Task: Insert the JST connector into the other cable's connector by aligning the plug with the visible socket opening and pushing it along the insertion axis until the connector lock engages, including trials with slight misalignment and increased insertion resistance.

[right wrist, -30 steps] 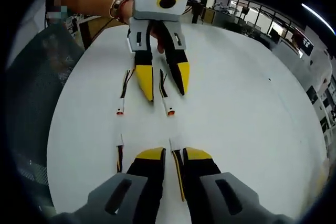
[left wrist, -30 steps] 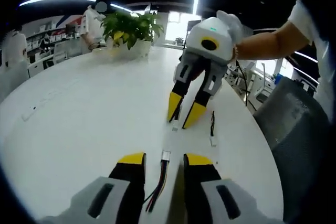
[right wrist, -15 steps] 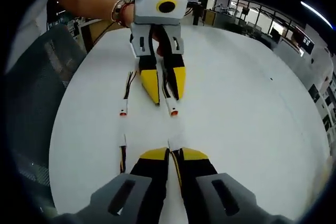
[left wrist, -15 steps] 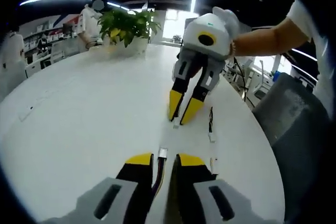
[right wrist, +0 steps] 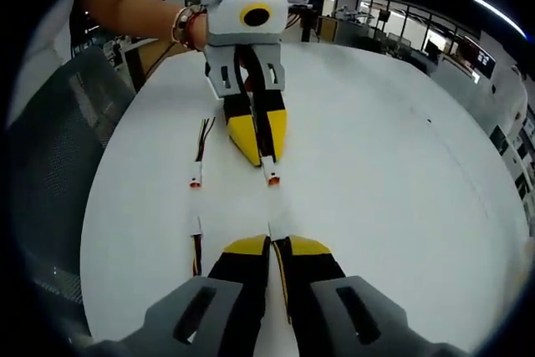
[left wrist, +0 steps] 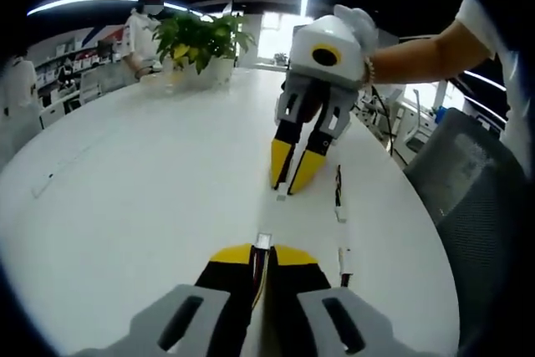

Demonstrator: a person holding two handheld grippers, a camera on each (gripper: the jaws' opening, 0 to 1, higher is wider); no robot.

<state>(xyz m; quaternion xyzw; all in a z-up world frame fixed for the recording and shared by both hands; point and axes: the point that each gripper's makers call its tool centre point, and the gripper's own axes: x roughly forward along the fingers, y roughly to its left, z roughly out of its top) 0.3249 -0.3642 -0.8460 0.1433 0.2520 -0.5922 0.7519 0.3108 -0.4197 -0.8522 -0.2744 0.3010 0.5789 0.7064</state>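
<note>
A white table (left wrist: 125, 173) carries several short wired cables. My left gripper (left wrist: 262, 250) is shut on one cable just behind its white connector (left wrist: 263, 240); coloured wires run back between the jaws. Facing it, my right gripper (left wrist: 290, 183) is shut on the other cable, whose connector (left wrist: 282, 196) pokes out below the tips. In the right gripper view, my right gripper (right wrist: 272, 244) holds its white connector (right wrist: 276, 227), and my left gripper (right wrist: 261, 156) holds an orange-tipped connector (right wrist: 272, 178). The two connectors point at each other with a small gap between them.
Two spare cables (left wrist: 338, 198) (left wrist: 343, 261) lie beside the held pair, seen as a spare cable (right wrist: 196, 169) in the right gripper view. A potted plant (left wrist: 201, 43) stands at the table's far side. A grey chair (left wrist: 468, 190) is by the table edge.
Both grippers were open around their cables a second ago and have closed onto them. The facing grippers now stand slightly closer.
</note>
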